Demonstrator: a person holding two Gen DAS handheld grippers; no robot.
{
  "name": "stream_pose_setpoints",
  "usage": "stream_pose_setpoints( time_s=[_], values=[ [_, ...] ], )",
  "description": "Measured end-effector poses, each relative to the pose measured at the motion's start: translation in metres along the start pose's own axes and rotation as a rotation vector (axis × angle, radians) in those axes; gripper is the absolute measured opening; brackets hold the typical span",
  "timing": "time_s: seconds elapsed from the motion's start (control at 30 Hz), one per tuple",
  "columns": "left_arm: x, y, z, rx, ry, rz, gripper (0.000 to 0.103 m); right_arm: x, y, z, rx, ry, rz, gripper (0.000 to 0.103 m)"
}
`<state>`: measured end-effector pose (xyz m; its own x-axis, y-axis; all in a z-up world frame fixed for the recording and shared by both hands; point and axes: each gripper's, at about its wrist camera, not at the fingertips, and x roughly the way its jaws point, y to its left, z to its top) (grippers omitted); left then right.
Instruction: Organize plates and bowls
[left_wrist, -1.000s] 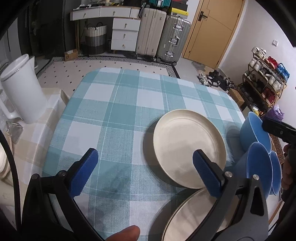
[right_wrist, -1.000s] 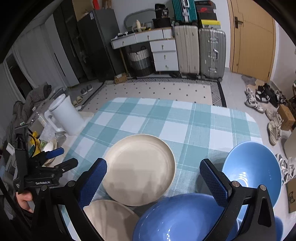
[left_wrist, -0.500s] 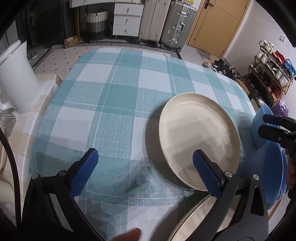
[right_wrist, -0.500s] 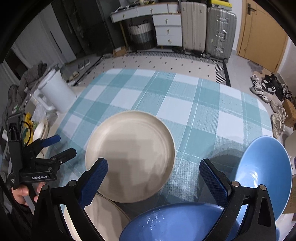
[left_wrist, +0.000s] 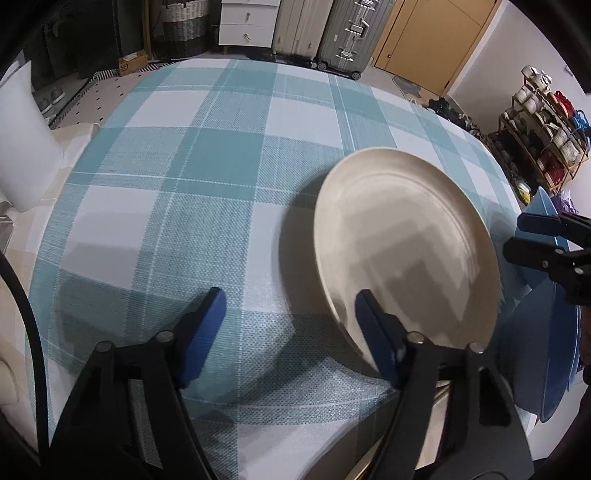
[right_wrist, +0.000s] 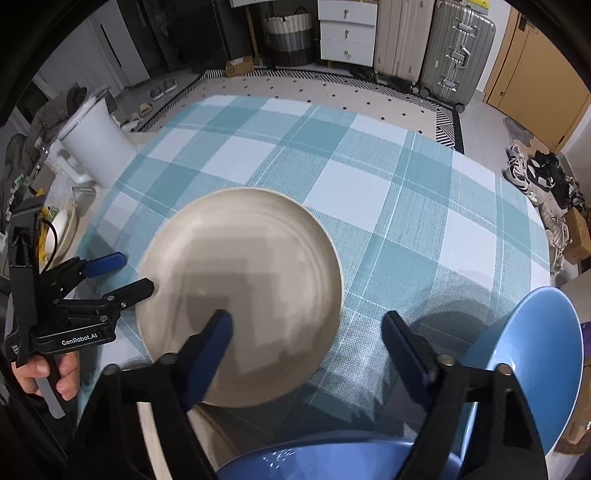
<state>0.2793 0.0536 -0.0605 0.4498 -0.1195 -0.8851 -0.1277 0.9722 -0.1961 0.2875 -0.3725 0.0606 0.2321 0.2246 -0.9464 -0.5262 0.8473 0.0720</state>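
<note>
Left black gripper with blue pads held spread wide with nothing between them, right-hand pad just over the near rim of the round cream plate, flat on the teal-checked tablecloth. Right gripper likewise gaped and empty, hung above that plate's near edge. Flanked by a tilted blue bowl; second blue bowl underneath.
</note>
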Motion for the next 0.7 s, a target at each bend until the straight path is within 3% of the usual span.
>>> stream_pose_setpoints(
  time_s=[0.2,0.43,0.57,0.63,0.7],
  values=[
    [0.002,-0.002,0.000,0.008,-0.007,0.015,0.056,0.016,-0.002,0.001,0.003,0.051,0.005,0.077],
    [0.000,-0.002,-0.001,0.011,-0.013,0.000,0.051,0.033,-0.003,0.002,-0.002,0.096,-0.006,0.061],
    [-0.001,-0.004,-0.002,0.015,-0.012,-0.038,0.036,0.040,-0.004,0.002,-0.005,0.110,-0.014,0.049],
    [-0.003,-0.006,-0.002,0.021,-0.014,-0.056,0.028,0.042,-0.004,0.002,-0.004,0.109,-0.020,0.035],
    [-0.004,-0.009,-0.003,0.032,-0.018,-0.061,0.019,0.042,-0.004,0.001,-0.008,0.103,-0.037,0.028]
  ],
)
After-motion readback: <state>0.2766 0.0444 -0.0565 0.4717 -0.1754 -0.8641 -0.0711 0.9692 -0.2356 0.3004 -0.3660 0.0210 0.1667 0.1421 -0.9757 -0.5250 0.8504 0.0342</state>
